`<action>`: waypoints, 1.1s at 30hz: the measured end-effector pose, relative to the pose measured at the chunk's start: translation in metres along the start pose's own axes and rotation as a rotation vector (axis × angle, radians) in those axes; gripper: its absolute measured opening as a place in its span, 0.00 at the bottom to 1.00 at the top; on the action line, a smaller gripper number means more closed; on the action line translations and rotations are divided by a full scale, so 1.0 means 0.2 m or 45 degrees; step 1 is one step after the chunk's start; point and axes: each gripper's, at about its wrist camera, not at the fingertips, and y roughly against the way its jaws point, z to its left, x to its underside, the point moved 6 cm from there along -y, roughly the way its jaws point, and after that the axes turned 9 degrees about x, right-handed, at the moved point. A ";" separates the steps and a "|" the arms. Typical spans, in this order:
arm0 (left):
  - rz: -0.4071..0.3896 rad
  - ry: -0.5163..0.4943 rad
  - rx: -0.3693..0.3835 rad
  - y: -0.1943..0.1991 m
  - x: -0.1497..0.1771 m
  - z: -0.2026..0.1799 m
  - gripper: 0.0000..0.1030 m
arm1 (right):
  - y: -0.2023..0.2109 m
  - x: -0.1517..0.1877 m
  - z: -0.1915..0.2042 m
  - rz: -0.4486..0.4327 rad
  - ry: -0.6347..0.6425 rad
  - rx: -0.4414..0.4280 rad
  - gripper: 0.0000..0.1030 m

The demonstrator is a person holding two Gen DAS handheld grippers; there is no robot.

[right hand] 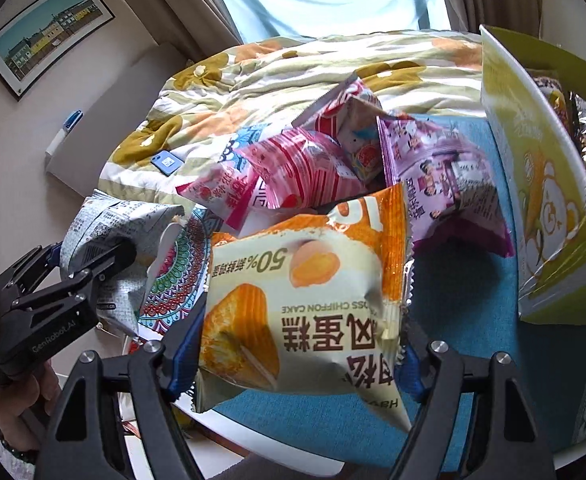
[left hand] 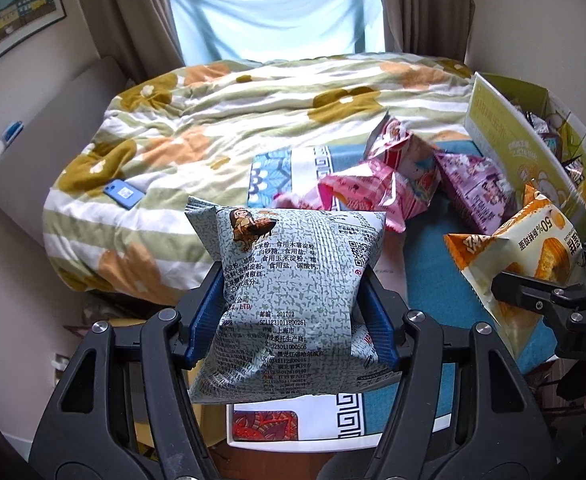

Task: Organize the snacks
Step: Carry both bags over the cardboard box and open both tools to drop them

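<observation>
Grey-speckled snack bag clamped in left hand-held gripper; orange chiffon cake packet clamped in right hand-held gripper; green box far right.

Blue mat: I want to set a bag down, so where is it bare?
The blue mat is bare between the purple packet and the green box, running toward the near edge. The far middle is crowded with pink packets. The floral quilt is bare except for a phone.
</observation>
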 end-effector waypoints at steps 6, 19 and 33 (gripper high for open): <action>-0.118 -0.026 0.045 0.14 -0.26 -0.25 0.59 | 0.27 -0.14 -0.13 -0.125 0.001 0.013 0.72; -0.198 -0.073 0.272 0.11 -0.68 -1.09 0.59 | 0.82 -0.38 -0.81 -0.343 -0.057 0.153 0.72; 0.028 -0.018 0.394 -0.32 -0.71 -1.70 0.81 | 0.85 -0.44 -1.43 -0.270 -0.131 0.178 0.72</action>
